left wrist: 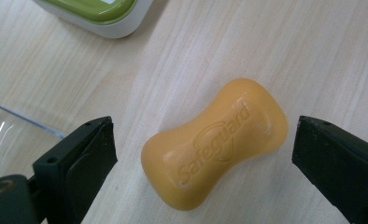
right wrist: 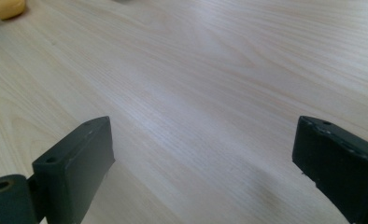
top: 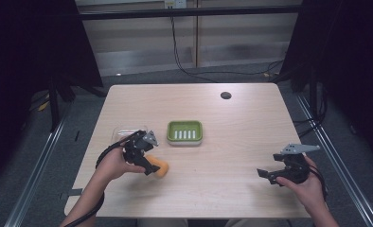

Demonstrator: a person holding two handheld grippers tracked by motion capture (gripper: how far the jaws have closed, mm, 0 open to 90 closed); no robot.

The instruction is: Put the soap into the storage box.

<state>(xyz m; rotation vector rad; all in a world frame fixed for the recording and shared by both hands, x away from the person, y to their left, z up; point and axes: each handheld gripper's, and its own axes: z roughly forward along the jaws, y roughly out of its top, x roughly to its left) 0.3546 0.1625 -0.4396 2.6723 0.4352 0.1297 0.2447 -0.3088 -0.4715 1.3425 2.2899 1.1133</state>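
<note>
The soap bar (left wrist: 215, 144) is orange-yellow with an embossed "Safeguard" mark. Beyond it, the soap dish (top: 185, 132) is green with white slats. The desk (top: 232, 142) is pale woodgrain; both grippers' fingers (left wrist: 79, 163) are black.

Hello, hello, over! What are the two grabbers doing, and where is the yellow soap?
Left gripper open, jaws either side of soap, not touching. Right gripper open over bare table. Green soap dish empty, nothing in the way.
</note>
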